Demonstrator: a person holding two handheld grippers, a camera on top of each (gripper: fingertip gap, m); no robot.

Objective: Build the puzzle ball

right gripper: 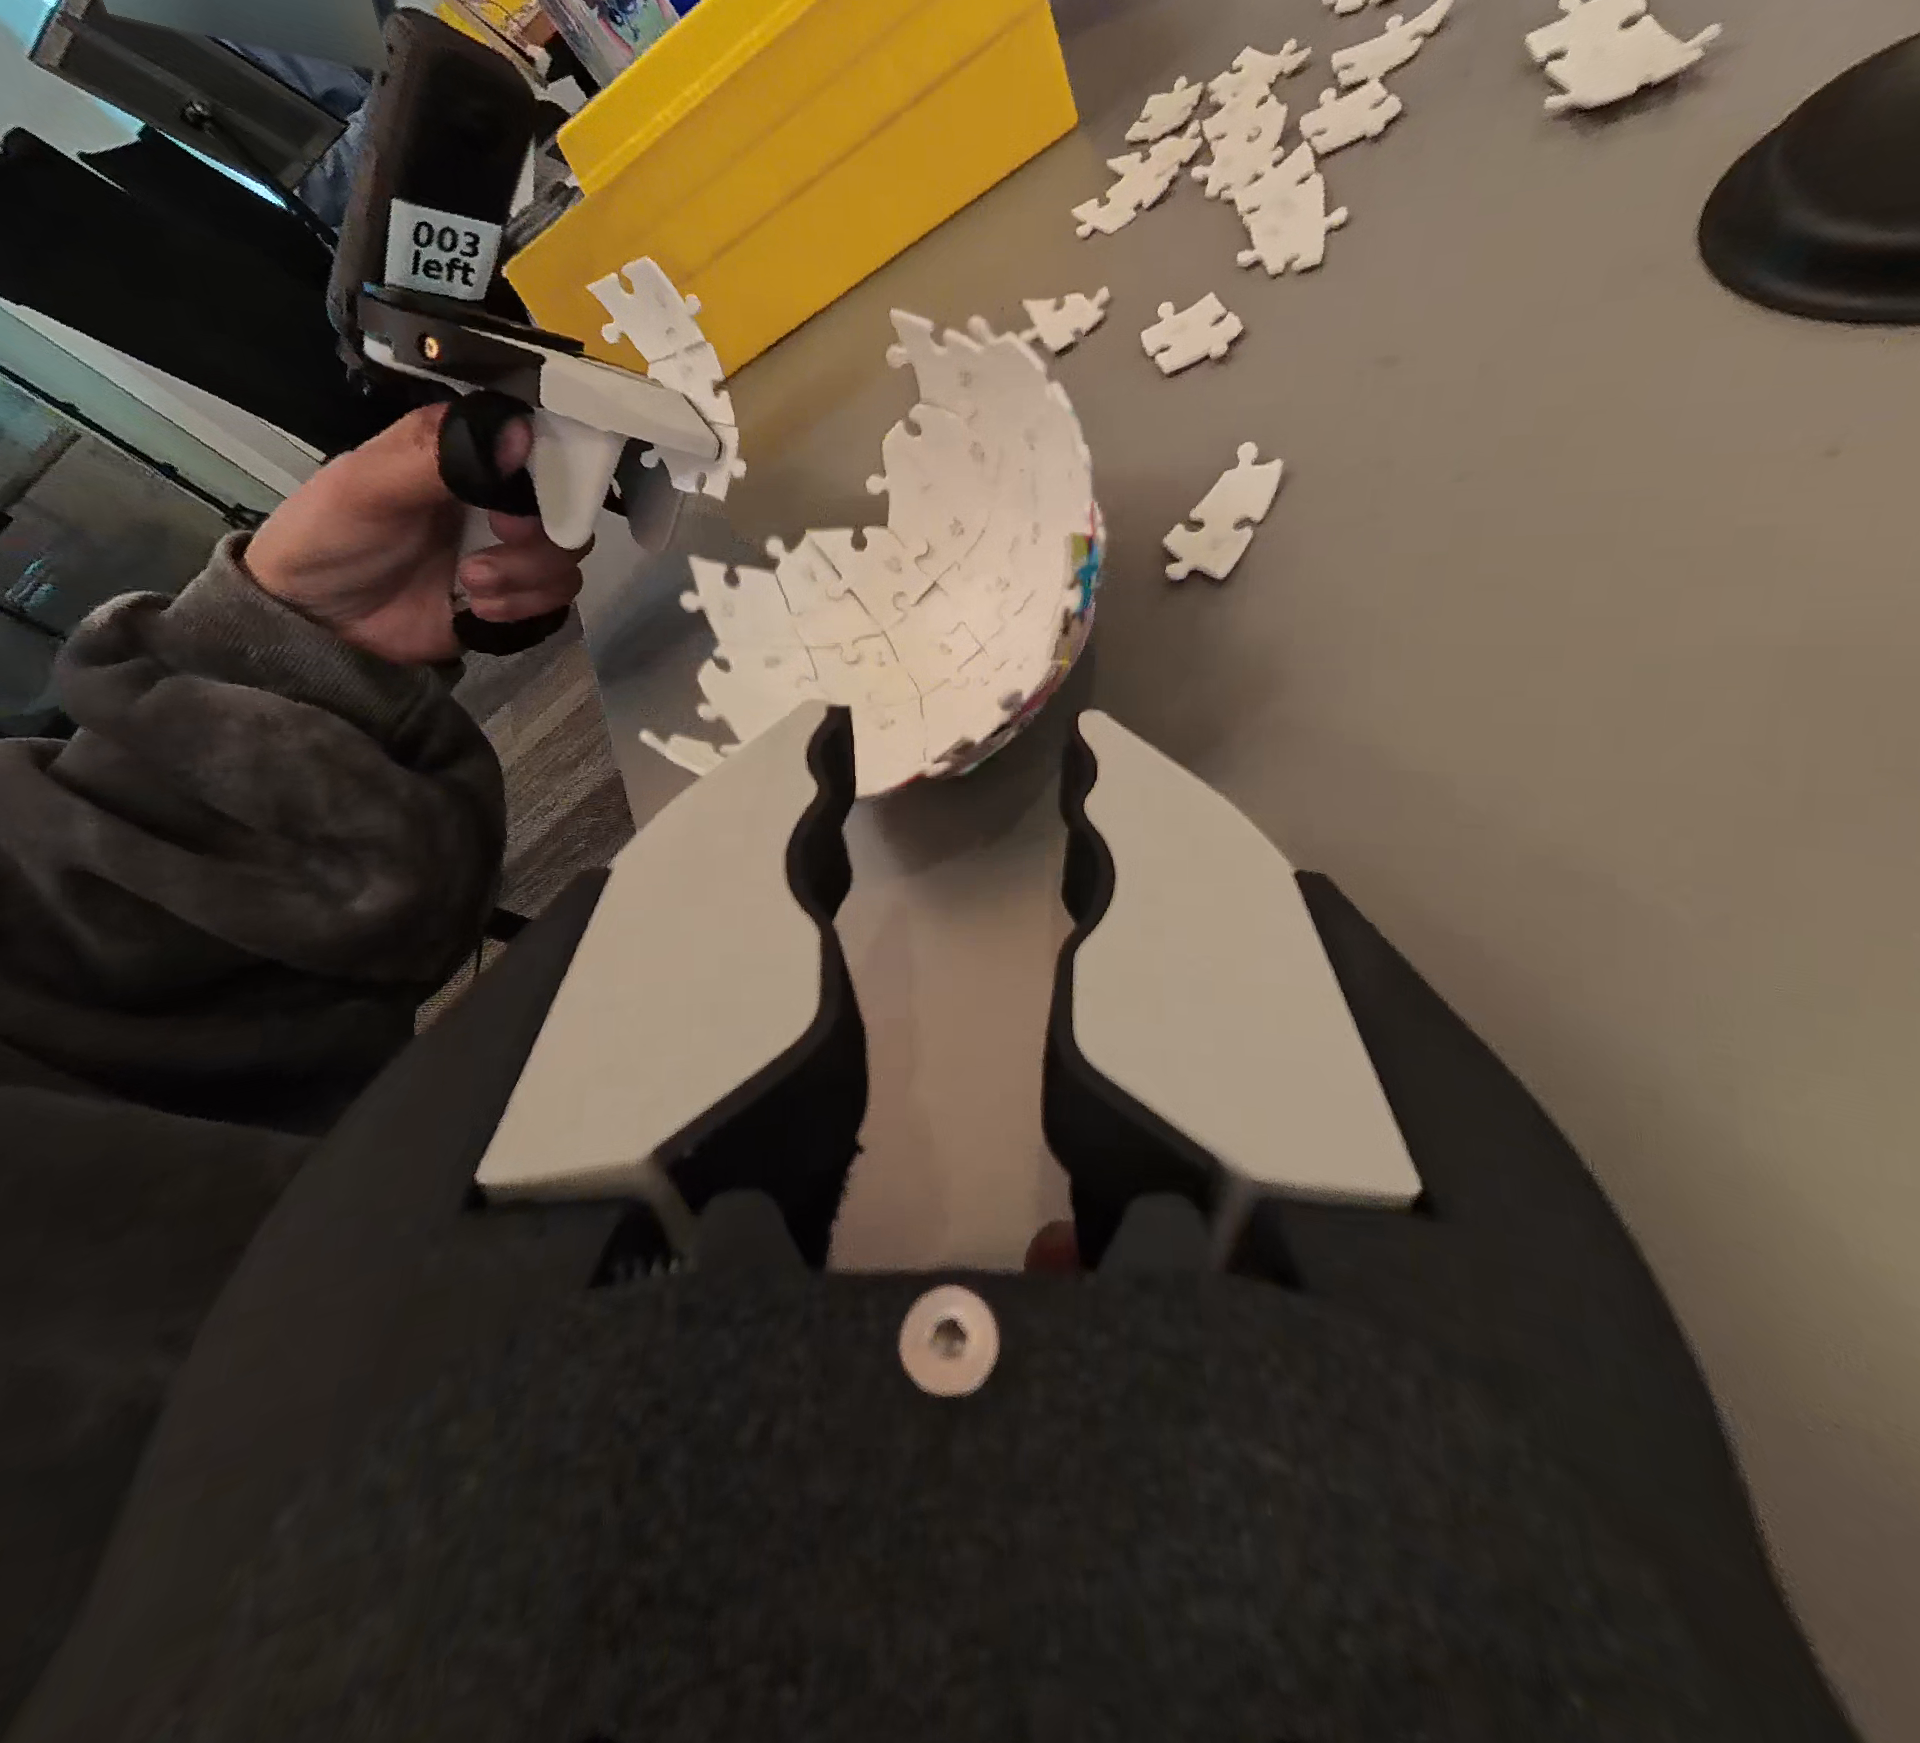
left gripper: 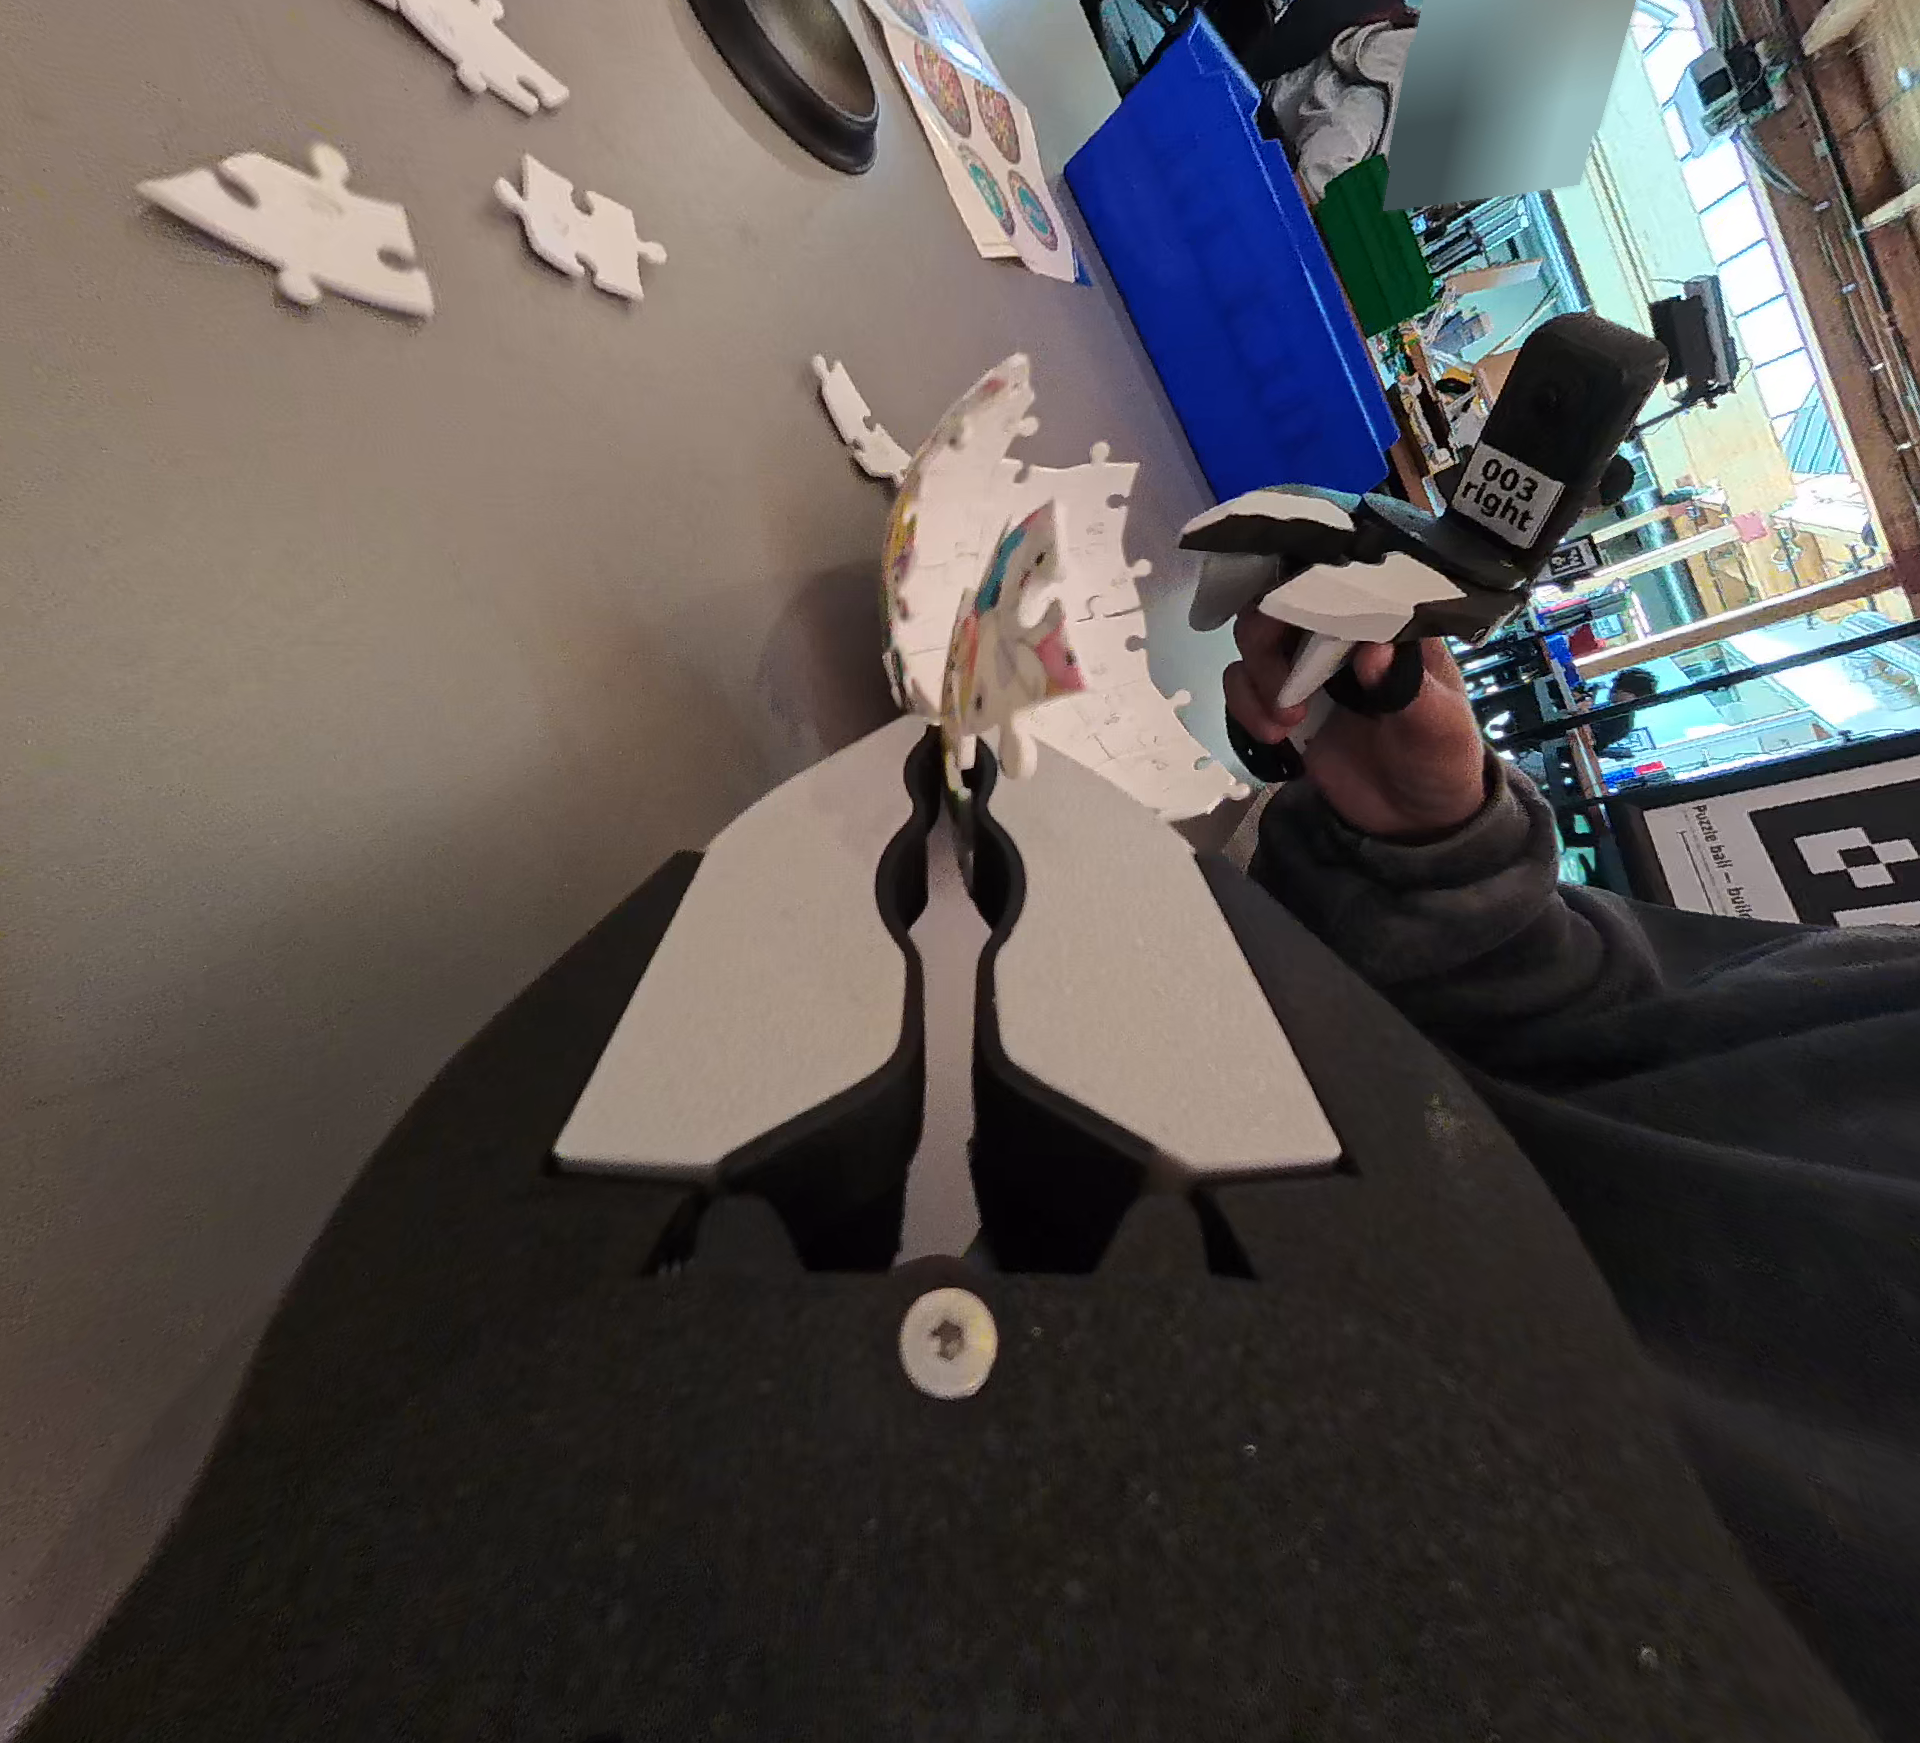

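Two tongs working: I am clamping the left tongs [left gripper: 961, 774] on a curved strip [right gripper: 675, 363], the right tongs [right gripper: 951, 758] gaping near the half-built shell [right gripper: 935, 592]; I should align tabs before pressing.

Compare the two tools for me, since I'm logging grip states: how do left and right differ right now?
The left tool is shut on a strip of joined puzzle pieces; the right tool is open and holds nothing. The left is lifted beside the half-built puzzle ball; the right sits low, just in front of it. Both are hand-held, with white-faced fingers.
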